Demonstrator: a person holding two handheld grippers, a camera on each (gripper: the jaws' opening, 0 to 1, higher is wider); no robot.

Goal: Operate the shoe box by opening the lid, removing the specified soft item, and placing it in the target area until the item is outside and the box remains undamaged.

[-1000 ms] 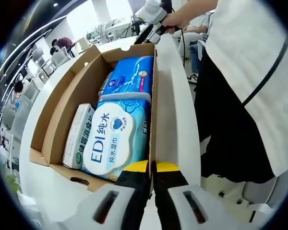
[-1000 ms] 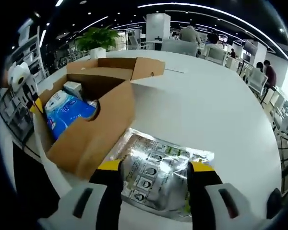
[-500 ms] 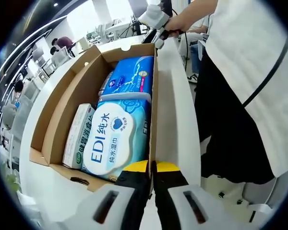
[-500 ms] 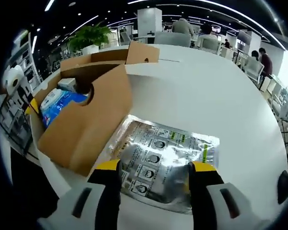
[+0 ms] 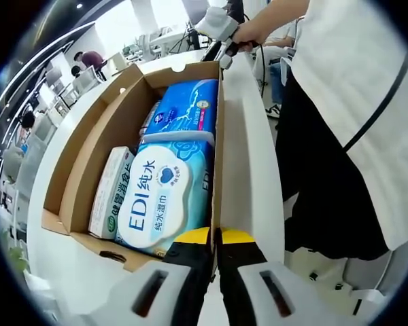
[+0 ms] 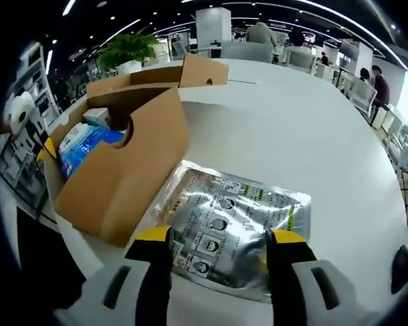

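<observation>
Shoe box [image 5: 122, 156] sits open on the white counter [image 6: 313, 136], lid flap folded outward, with a blue-and-white wipes pack [image 5: 164, 193], a second blue pack [image 5: 187, 109] and a slim green-lettered carton [image 5: 109, 190] inside. Your left tool [image 5: 215, 238] is pressed together on the box's near wall, steadying it. Your right tool [image 6: 217, 238] is spread wide, gripping nothing, directly over the silver foil pouch [image 6: 238, 227] lying flat just beside the box. That pouch runs crosswise to your right jaws, its near edge between them, so your right hand is the nearer one, and the pouch looks already out.
</observation>
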